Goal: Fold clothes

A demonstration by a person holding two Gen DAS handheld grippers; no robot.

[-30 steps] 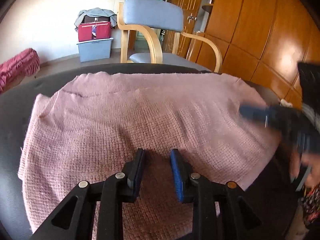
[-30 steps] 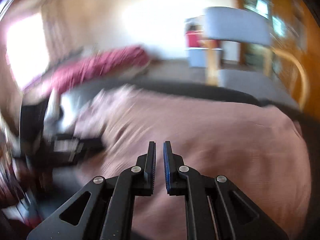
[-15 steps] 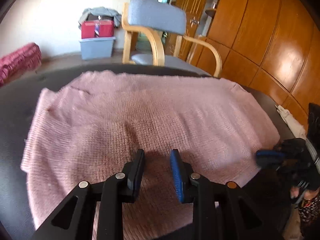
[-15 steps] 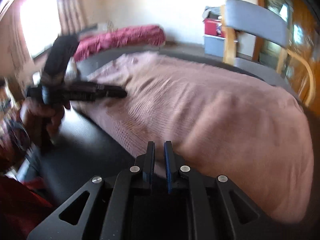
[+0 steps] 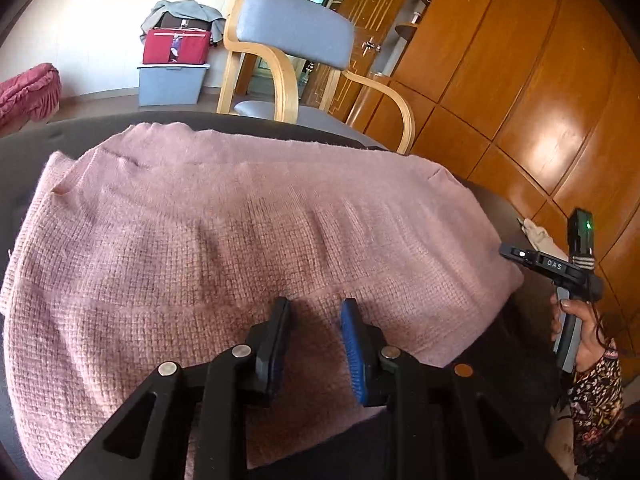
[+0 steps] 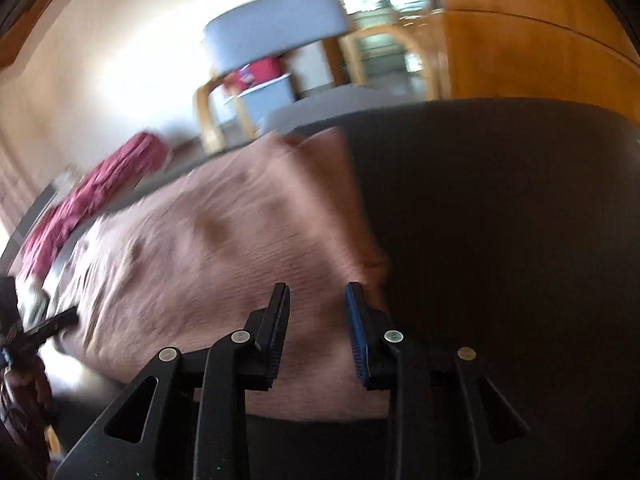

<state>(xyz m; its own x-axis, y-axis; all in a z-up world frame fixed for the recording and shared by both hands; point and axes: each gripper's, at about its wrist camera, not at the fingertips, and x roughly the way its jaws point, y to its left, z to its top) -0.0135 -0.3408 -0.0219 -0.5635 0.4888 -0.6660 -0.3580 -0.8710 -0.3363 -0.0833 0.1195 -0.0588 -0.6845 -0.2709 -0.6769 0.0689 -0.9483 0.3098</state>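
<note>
The pink knitted sweater (image 5: 240,248) lies spread flat on the dark table (image 5: 24,152) in front of you. Your left gripper (image 5: 316,332) hovers over its near edge, jaws partly apart with nothing clamped. Your right gripper (image 6: 318,320) is opening above the sweater's right corner, gripping nothing; behind stands a blue chair (image 5: 296,28).

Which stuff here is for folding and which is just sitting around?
For folding:
pink sweater
left tool
right tool
dark table

Just sitting around:
blue chair
red bag
grey bin
red blanket
white cloth
</note>
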